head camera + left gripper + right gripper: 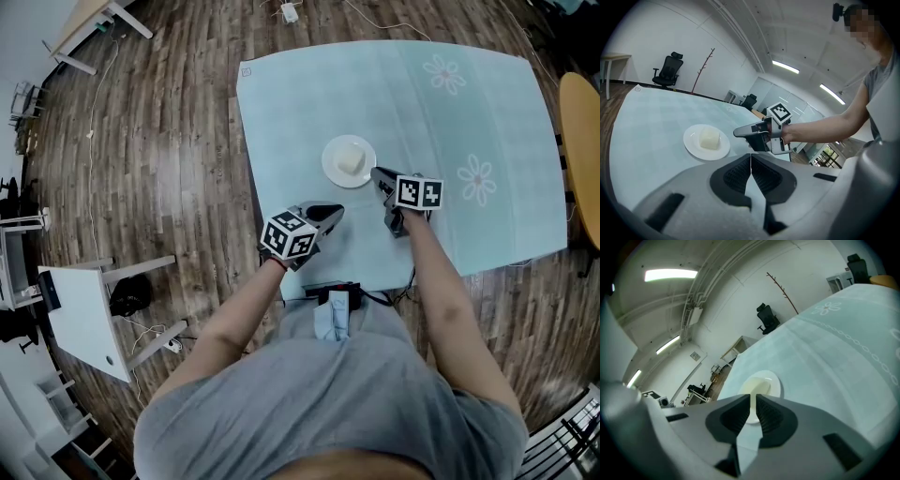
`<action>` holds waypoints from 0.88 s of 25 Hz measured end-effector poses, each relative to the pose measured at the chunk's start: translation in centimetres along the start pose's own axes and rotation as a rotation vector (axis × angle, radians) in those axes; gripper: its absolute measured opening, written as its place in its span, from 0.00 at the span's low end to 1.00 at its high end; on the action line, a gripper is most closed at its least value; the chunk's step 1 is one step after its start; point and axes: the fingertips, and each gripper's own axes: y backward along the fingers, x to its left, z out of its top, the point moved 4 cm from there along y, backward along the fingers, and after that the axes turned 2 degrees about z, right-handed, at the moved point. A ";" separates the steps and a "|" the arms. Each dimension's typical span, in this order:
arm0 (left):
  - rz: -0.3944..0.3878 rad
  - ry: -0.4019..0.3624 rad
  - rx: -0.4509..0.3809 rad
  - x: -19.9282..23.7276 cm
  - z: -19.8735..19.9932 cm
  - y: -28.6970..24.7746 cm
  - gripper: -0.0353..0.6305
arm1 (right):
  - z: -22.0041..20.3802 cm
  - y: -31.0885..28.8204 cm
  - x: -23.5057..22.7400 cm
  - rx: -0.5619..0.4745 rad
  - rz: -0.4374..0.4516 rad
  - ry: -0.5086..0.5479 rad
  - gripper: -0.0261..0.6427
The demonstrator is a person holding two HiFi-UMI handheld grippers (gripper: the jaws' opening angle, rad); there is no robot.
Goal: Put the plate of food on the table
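A white plate point(349, 161) carrying a pale block of food point(351, 159) lies flat on the light blue tablecloth point(450, 122). My right gripper point(377, 173) points at the plate's right rim, its tips just beside it, jaws almost together and holding nothing. In the right gripper view the plate point(771, 380) and the food point(757, 386) show just past the gripper point(753, 397). My left gripper point(336, 212) sits nearer the table's front edge, shut and empty, a short way from the plate. The left gripper view shows the plate point(693, 145), the food point(709, 139), the right gripper point(737, 133) and the left gripper point(750, 157).
A round yellow table point(581, 141) stands at the right edge. A white desk point(80, 309) stands on the wooden floor to the left, with cables nearby. A black office chair point(668, 70) stands beyond the table's far side.
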 end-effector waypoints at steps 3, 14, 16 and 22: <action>0.001 -0.012 0.000 -0.4 -0.2 0.2 0.08 | -0.5 1.3 1.8 -0.036 0.043 0.089 0.10; 0.001 -0.074 -0.018 -1.9 -1.0 2.7 0.08 | -4.5 5.9 7.8 -0.089 0.117 0.274 0.10; -0.002 -0.080 -0.024 -2.5 -1.3 3.3 0.08 | -5.3 6.8 9.0 -0.108 0.136 0.281 0.10; -0.006 -0.104 -0.062 -4.5 -2.1 5.2 0.08 | -7.5 9.2 12.3 -0.147 0.172 0.335 0.10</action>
